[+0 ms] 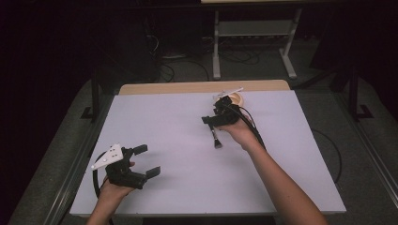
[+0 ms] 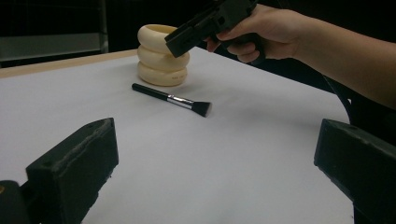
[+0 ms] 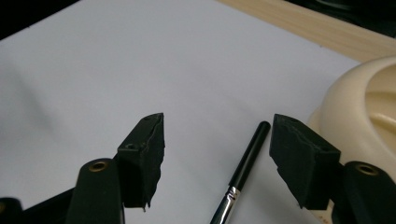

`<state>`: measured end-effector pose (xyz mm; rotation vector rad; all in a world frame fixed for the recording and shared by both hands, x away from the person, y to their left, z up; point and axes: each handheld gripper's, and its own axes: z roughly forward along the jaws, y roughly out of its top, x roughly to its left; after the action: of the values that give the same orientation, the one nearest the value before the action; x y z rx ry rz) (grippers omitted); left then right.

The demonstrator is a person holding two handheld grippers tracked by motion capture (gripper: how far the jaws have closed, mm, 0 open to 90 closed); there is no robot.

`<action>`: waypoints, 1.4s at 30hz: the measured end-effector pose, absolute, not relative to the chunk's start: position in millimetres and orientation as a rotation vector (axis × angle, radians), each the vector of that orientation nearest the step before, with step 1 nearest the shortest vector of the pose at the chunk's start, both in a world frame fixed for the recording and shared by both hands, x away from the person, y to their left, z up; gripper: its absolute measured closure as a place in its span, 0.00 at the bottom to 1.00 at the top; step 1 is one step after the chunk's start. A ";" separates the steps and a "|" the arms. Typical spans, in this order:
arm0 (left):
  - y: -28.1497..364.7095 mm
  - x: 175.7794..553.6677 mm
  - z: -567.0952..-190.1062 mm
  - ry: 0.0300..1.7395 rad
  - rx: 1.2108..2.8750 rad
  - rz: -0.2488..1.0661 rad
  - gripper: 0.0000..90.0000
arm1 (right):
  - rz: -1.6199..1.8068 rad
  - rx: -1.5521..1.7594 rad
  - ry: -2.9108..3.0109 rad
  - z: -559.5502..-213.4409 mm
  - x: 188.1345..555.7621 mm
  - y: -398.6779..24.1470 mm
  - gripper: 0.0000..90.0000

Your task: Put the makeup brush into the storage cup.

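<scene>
Black-handled makeup brush [image 2: 170,100] with silver ferrule lies flat on the white table [image 1: 164,126], centre-right of the high view, just beside the cream ribbed holder [image 2: 162,56]. Right gripper [image 3: 217,140] straddles its handle, jaws apart, nothing grasped; lifting remains. Left gripper [image 1: 143,161] waits released, lower left.

No legible text, label, brand, number or sign is being shown on any surface in these views. Faint dark marks are being seen low on the side of the cream ringed holder [image 2: 162,55], but they are too small and blurred to be read. No print is being made out on the handle or the metal ferrule of the makeup brush [image 2: 173,99]. Only small holes, no characters, are being shown on the pale plate atop the left gripper [image 1: 149,161], and nothing written is being displayed on the white table sheet [image 1: 178,140].
</scene>
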<state>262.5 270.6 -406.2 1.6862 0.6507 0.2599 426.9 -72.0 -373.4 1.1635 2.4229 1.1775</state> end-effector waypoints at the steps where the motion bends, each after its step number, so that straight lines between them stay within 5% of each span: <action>1: 270.8 262.9 -406.3 0.646 1.687 0.263 0.00 | 1.162 1.169 2.435 -373.8 427.0 -71.8 0.41; 42: 269.8 261.9 -406.6 0.653 1.680 0.251 0.00 | 0.777 1.267 2.609 -410.3 435.0 -60.4 0.62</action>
<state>261.9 269.8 -406.6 1.6802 0.6527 0.2511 435.0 -60.4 -410.3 1.2673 2.6093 0.7767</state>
